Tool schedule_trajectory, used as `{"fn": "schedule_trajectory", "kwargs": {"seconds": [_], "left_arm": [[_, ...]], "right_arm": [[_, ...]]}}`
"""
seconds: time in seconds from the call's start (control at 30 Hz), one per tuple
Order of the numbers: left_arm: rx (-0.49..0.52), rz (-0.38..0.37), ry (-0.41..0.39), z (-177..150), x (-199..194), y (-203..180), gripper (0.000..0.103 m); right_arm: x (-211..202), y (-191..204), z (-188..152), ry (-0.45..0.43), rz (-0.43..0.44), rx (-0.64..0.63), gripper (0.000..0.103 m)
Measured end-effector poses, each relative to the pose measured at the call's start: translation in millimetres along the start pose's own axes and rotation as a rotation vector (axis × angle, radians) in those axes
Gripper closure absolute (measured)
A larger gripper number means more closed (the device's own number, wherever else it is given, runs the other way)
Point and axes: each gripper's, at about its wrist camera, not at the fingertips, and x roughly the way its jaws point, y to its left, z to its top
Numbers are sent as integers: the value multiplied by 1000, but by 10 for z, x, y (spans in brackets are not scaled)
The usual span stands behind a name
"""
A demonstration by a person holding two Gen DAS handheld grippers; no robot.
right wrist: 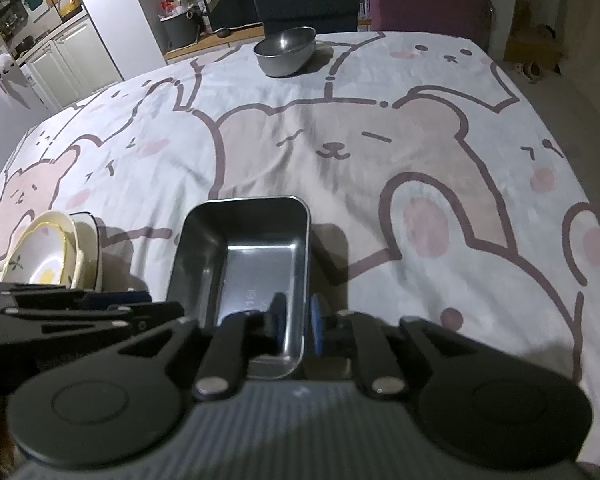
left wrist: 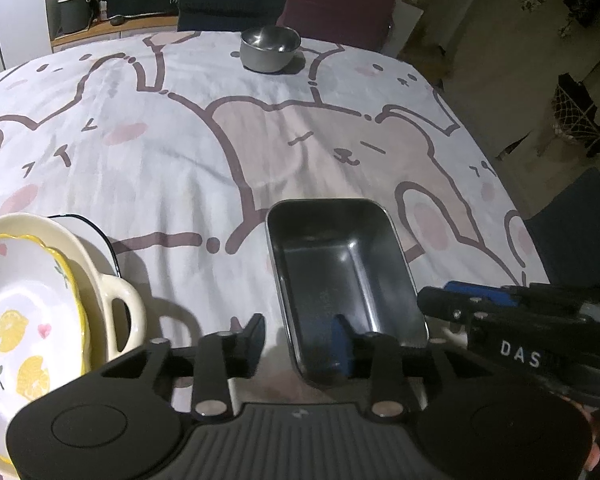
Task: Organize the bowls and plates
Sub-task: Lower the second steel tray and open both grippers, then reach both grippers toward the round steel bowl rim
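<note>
I have just set the steel tray (left wrist: 340, 276) down on the tabletop (left wrist: 180, 152), and both grippers straddle its near corners. My left gripper (left wrist: 298, 340) has one finger outside the tray's left wall and the other inside; its jaws stand apart with clear air on the outer side, so it has released. My right gripper (right wrist: 298, 320) has one finger inside and one outside the right wall; the gap is narrow, but the pads look just off the metal, so I judge it released too.

The step in hand looks like letting go of the tray after placing it. Next I need to lift both grippers up and back until the inner fingers clear the rim, without dragging the tray along.

Left of my left gripper, close by, sits the stack: a lemon plate (left wrist: 24, 320) in a cream handled dish (left wrist: 116, 300), over a dark-rimmed plate (left wrist: 100, 236). Its handle is near my left finger, so sideways room there is tight. Far ahead, near the far edge, stands a steel bowl (left wrist: 270, 48). Between it and the tray the cloth lies open. To my right the tabletop runs clear to its edge.
</note>
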Motion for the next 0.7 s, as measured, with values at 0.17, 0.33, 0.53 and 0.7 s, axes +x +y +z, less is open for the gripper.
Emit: {"fn": "schedule_trajectory", "kwargs": {"seconds": [0.17,0.33,0.53,0.7], "left_arm": [[12,-8,-22,-35,-95,-25,37],[33,-8,-70,-61,-244,-40,13],[59,24,-191,39,-504,-16,0],[71,58,-270,291,-600,35,0]], "right_arm": [[-112,-40,-53,-23,-3,-2,60],[-279,-75,-114,-71,4,1,40],[-535,-132,-122,-210,-53,22,4],[-650,-236,55,-303,-25,53,0]]}}
